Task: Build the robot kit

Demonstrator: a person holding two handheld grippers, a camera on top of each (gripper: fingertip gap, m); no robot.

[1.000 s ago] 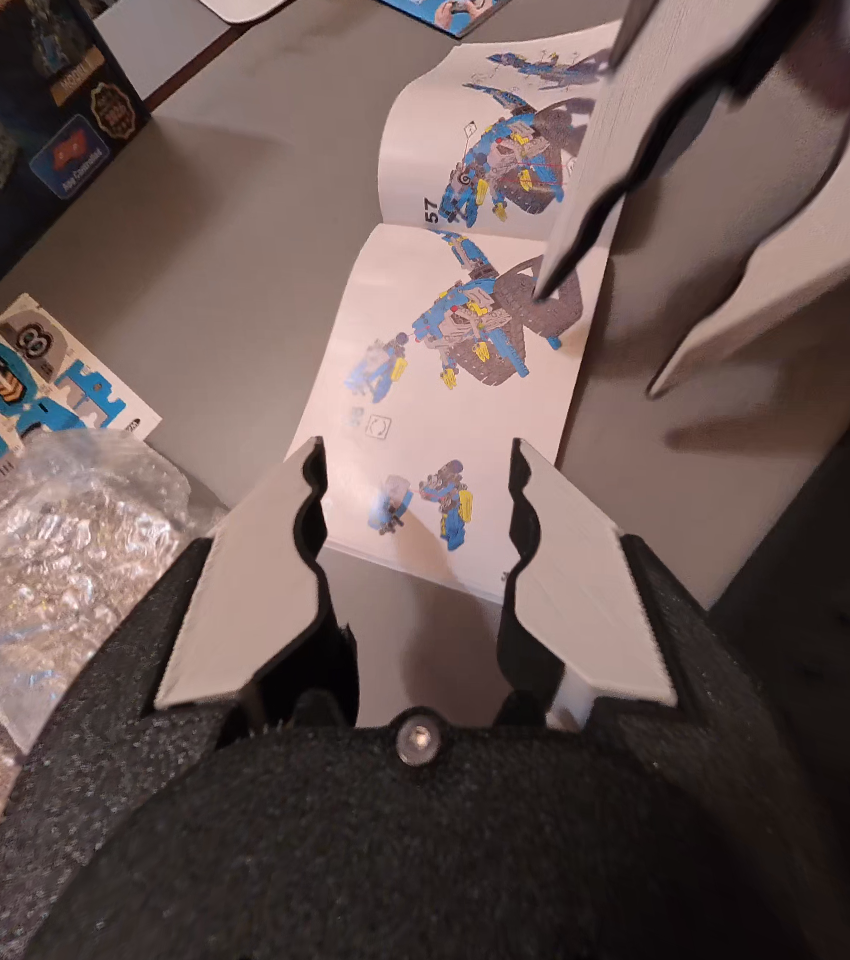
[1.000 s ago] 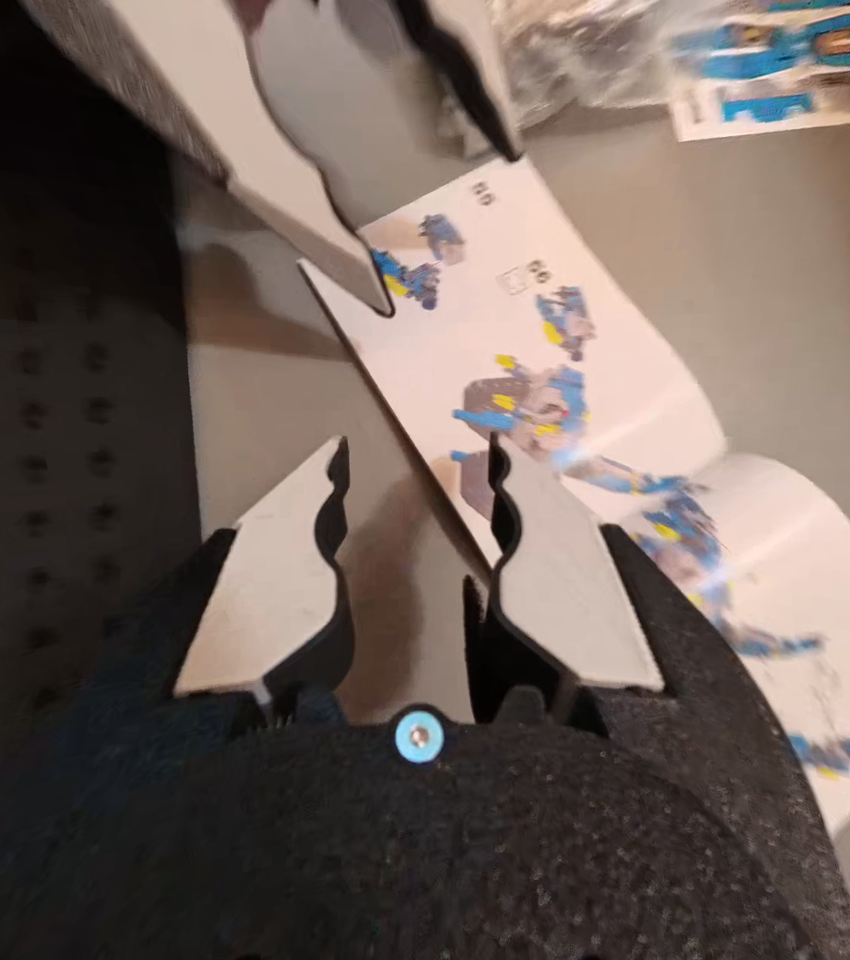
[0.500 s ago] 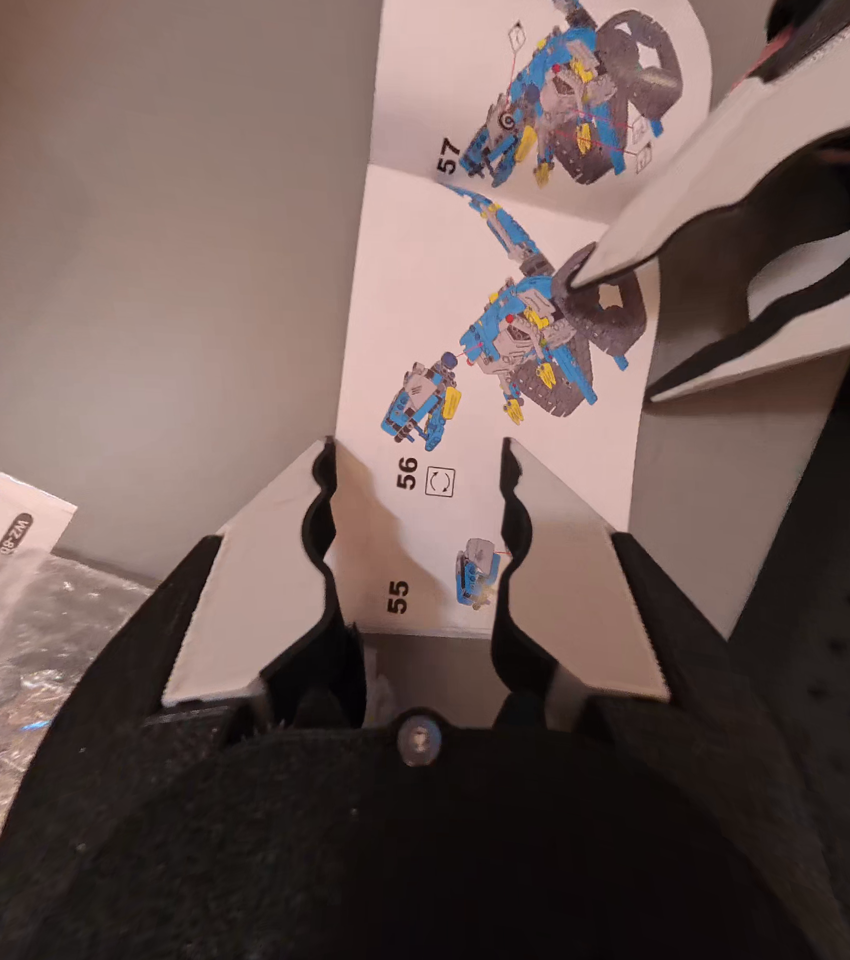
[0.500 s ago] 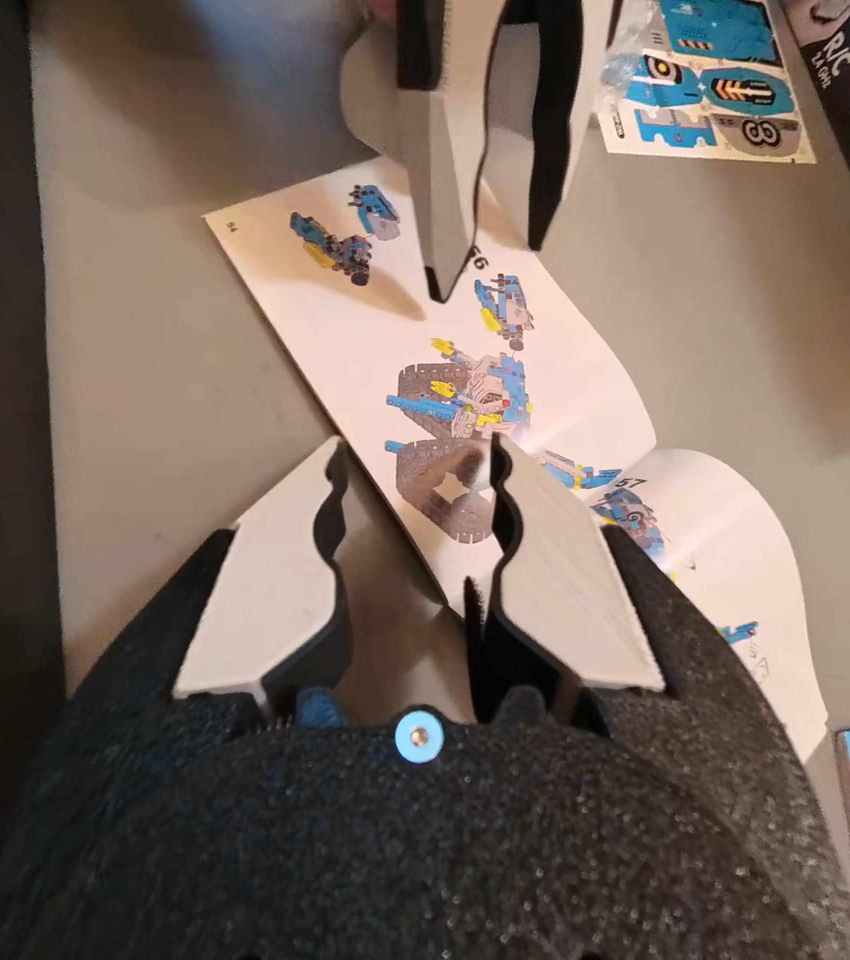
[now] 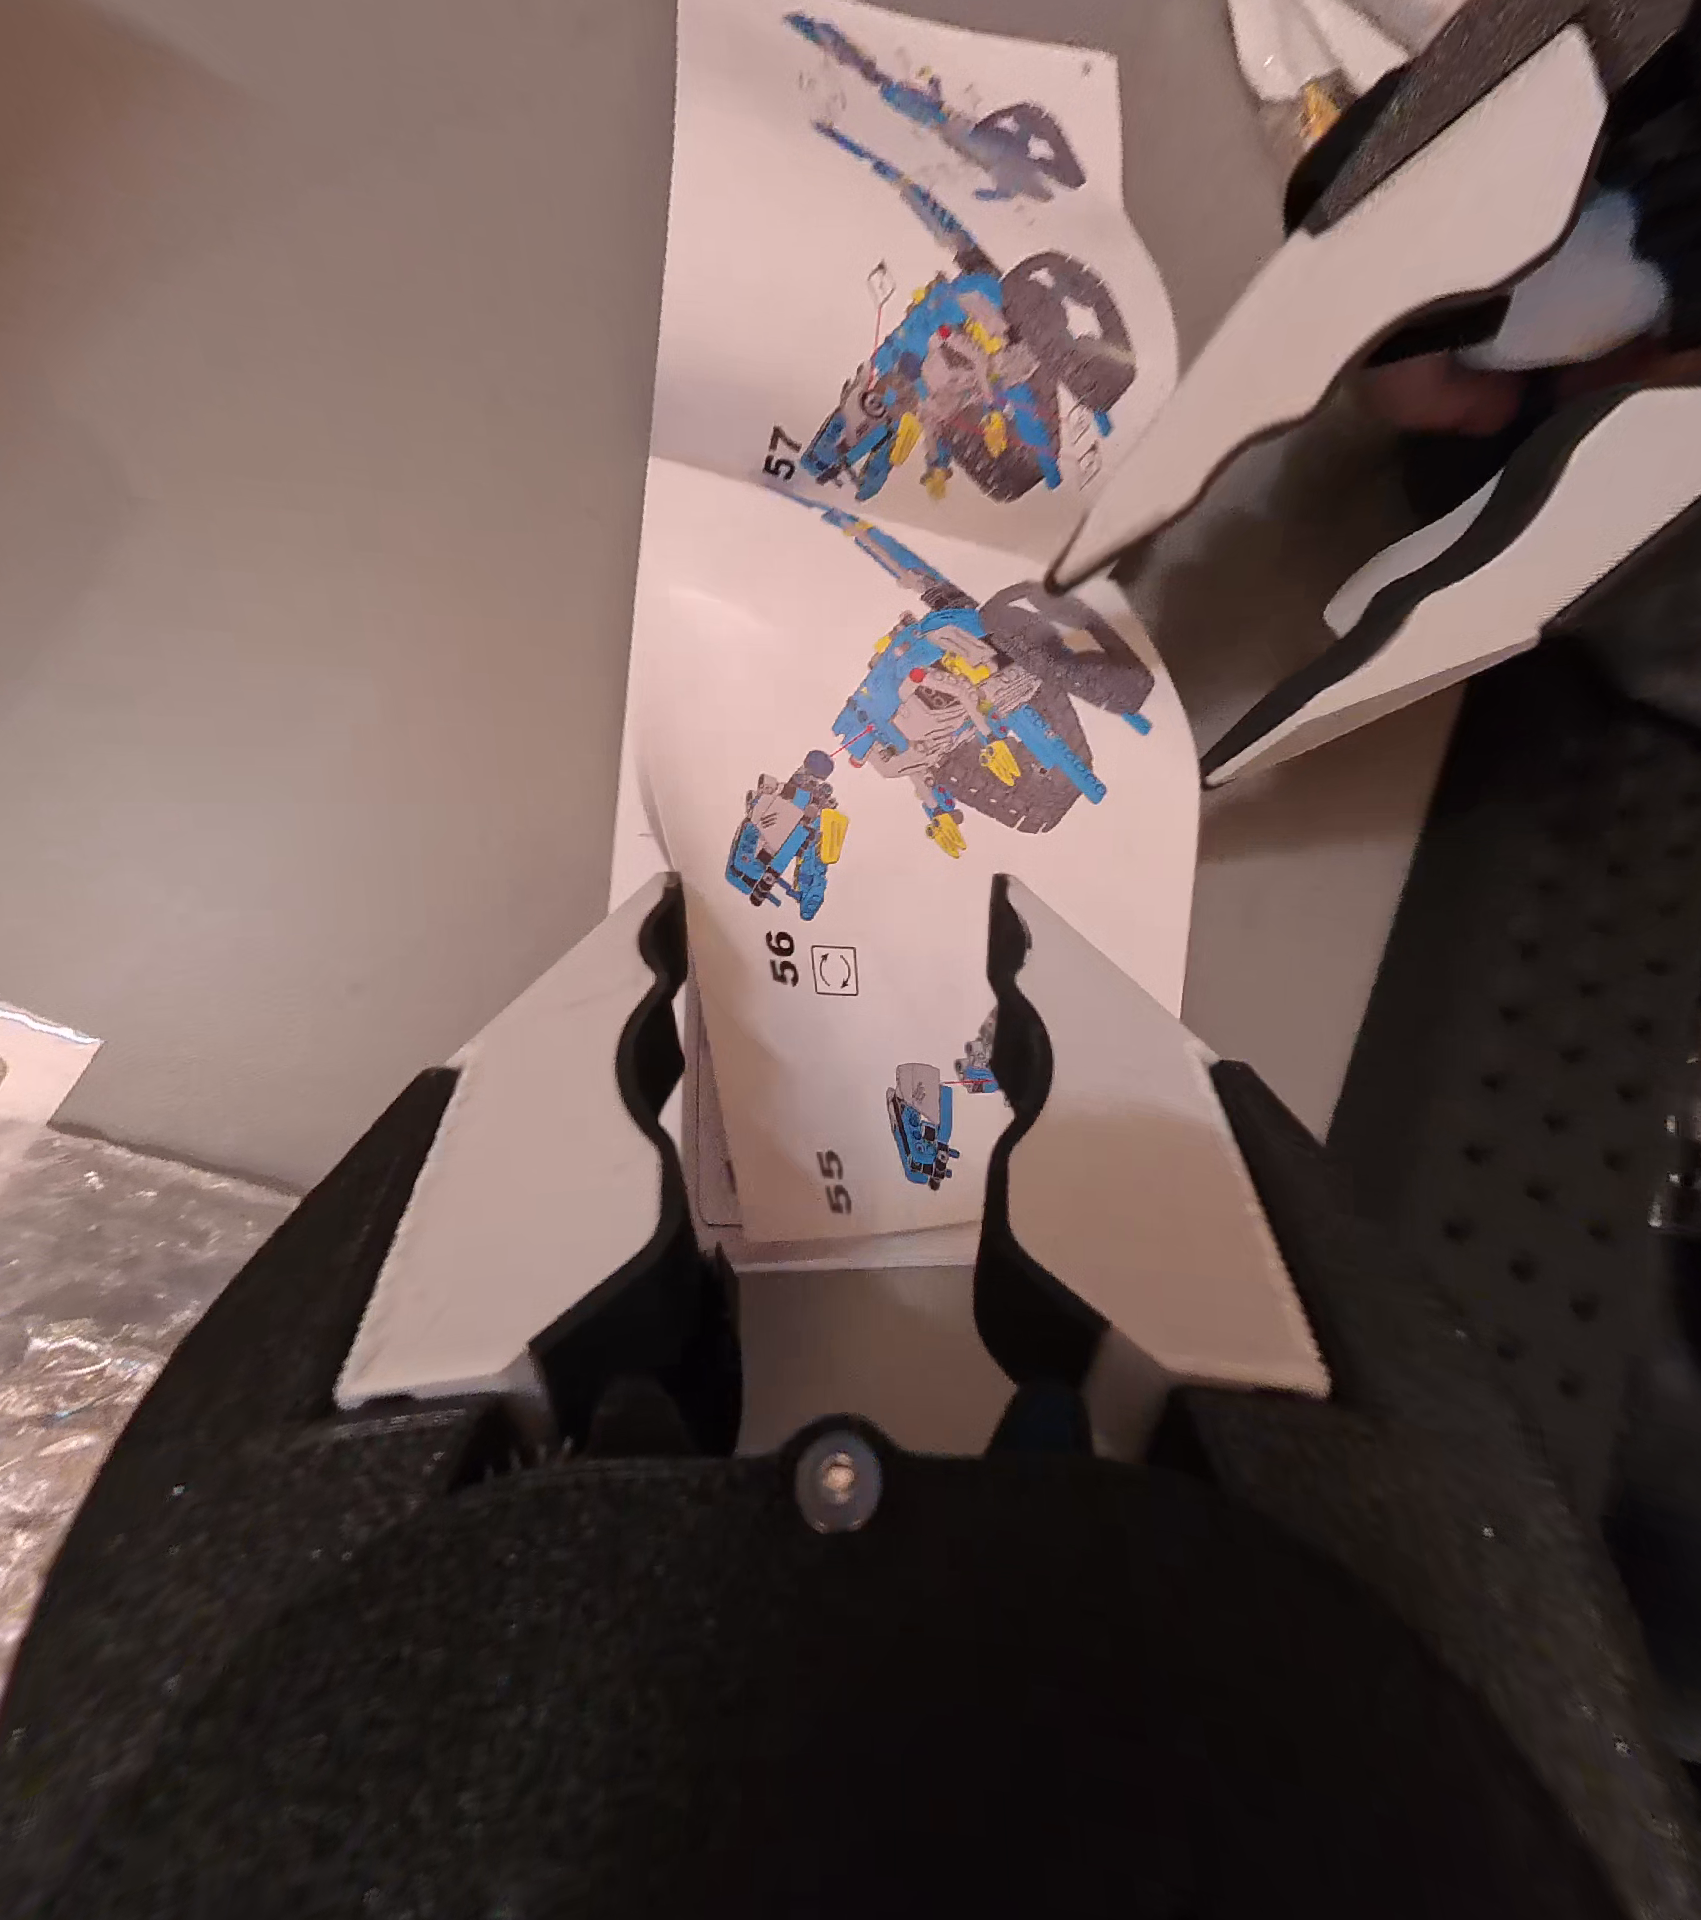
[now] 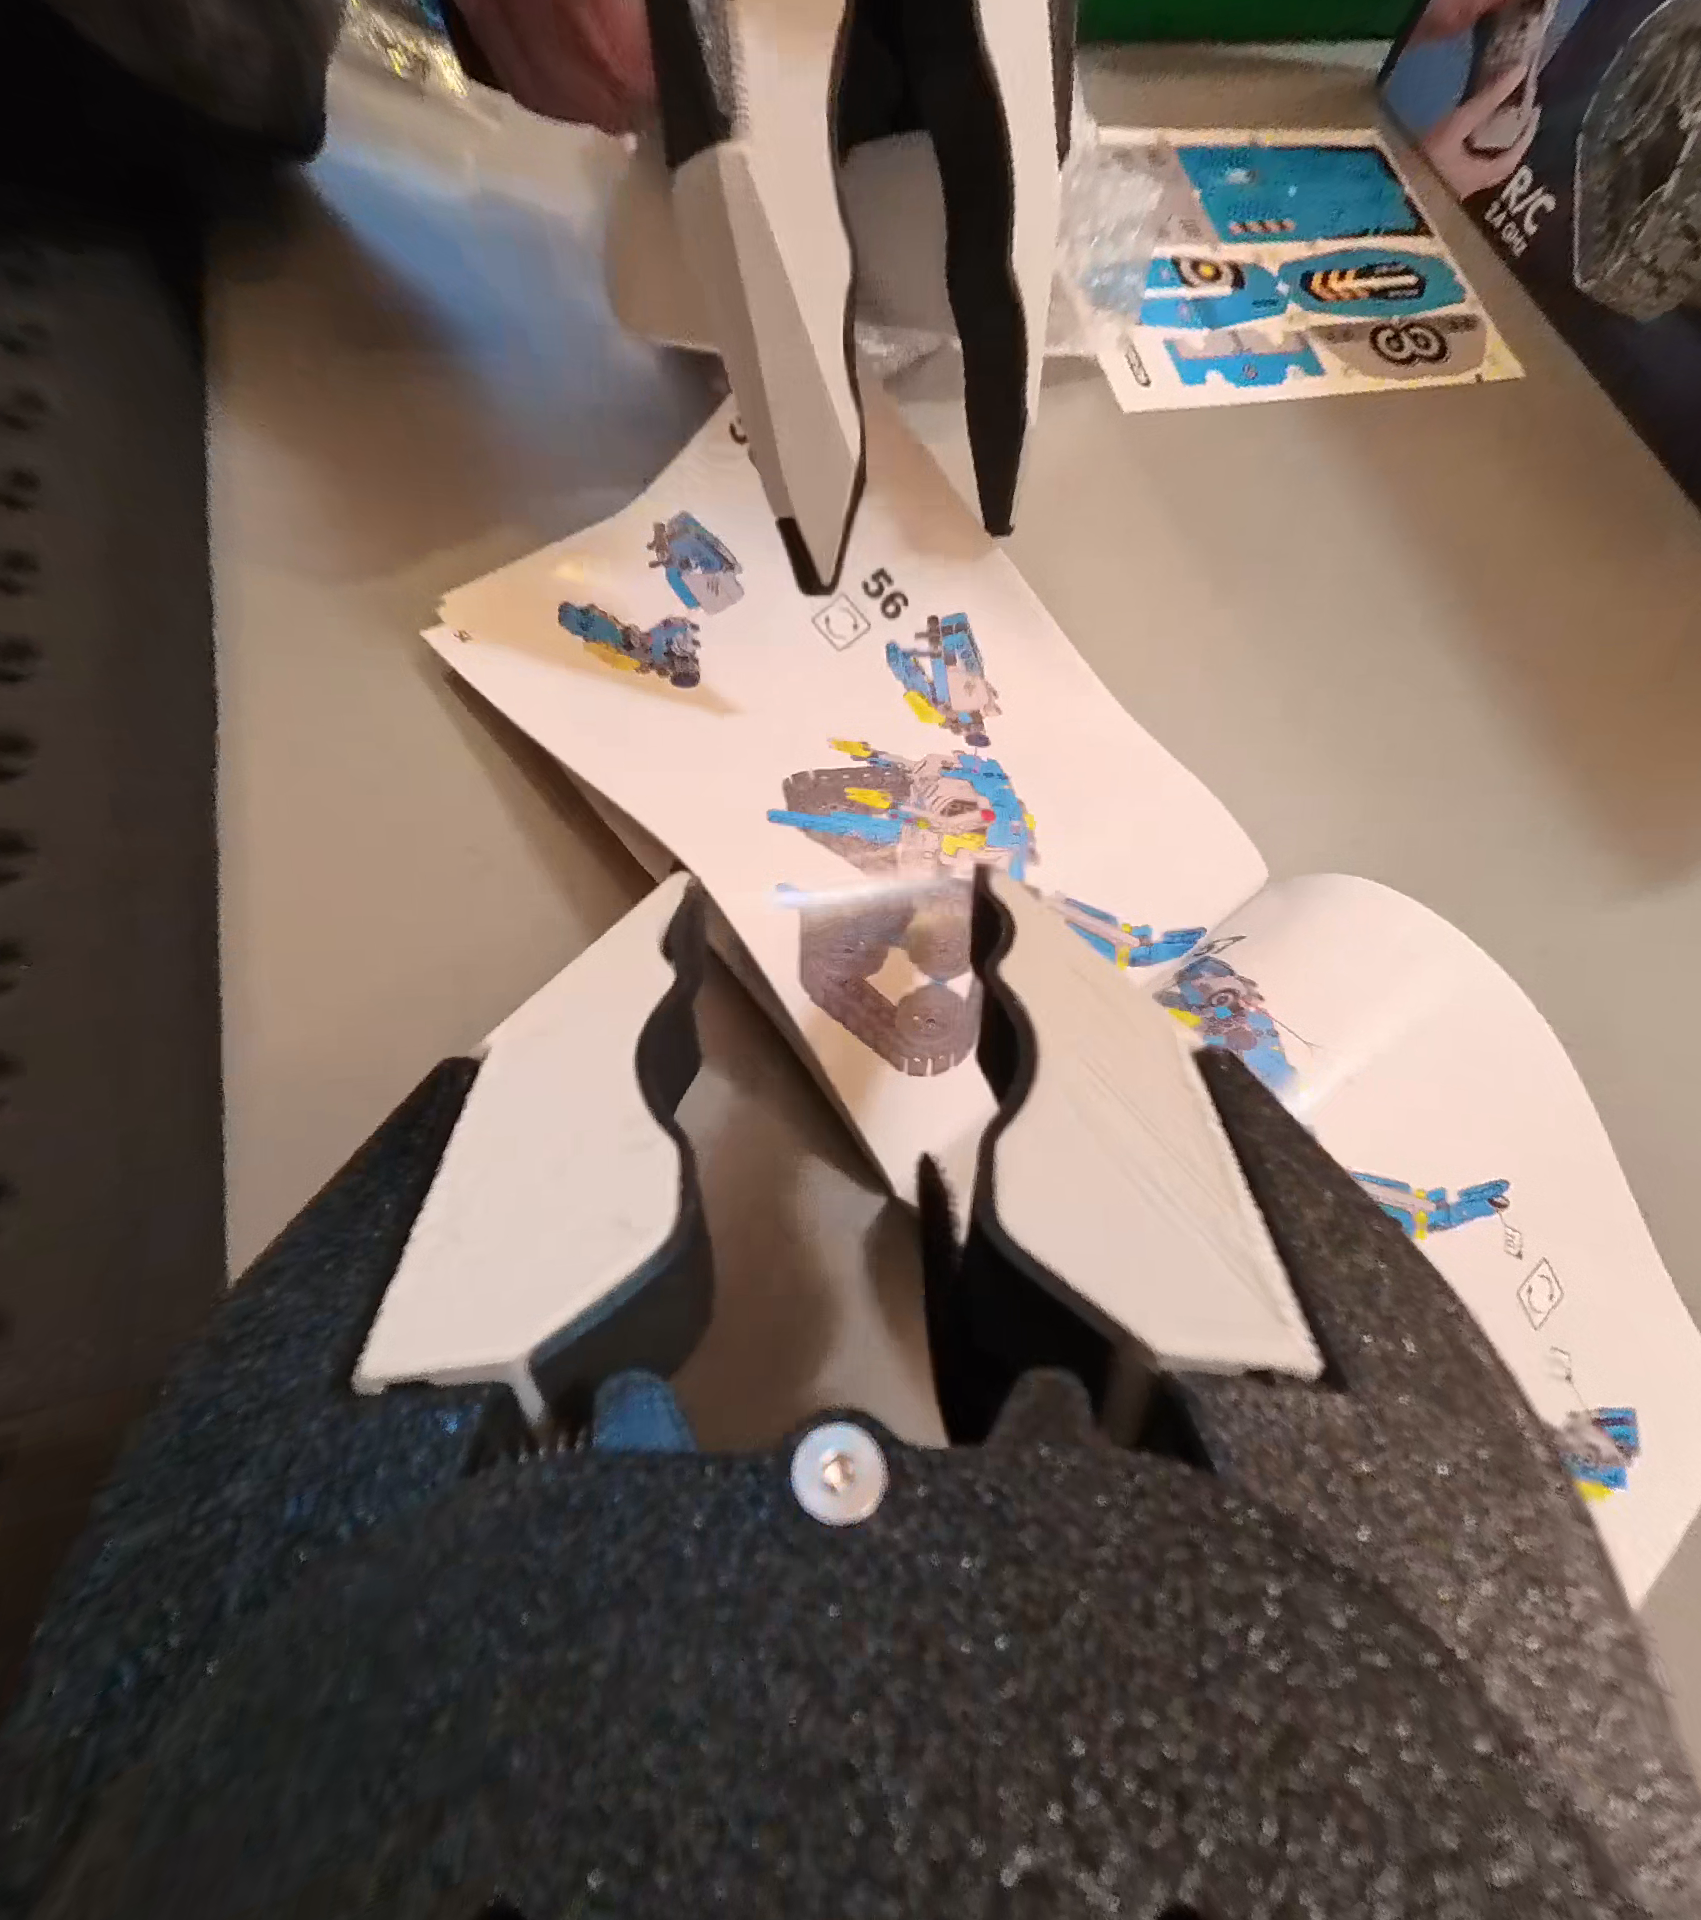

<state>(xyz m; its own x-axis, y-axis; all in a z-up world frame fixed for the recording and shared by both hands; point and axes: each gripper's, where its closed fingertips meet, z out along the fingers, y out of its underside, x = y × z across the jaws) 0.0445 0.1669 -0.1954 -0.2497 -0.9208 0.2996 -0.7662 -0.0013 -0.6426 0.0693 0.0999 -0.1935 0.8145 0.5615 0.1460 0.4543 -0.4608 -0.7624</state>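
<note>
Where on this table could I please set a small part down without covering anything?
Bare table lies left of the open booklet, beyond the plastic bag. Another patch sits between booklet, sticker sheet and box. It is crowded on the booklet, where both grippers' open fingers hover.

The left gripper (image 5: 835, 904) is pointing forward and down, its 2 white fingers (image 5: 555, 1143) standing apart with a clear gap between the jaws, nothing clamped; in the right wrist view it (image 6: 898, 540) is hanging tips-down from above. The right gripper (image 6: 830, 894) is likewise holding its jaws apart; seen from the left wrist view it (image 5: 1126, 675) is reaching in from the upper right, tips angled down and leftward; part of a hand (image 6: 555, 52) is showing behind the left gripper.
</note>
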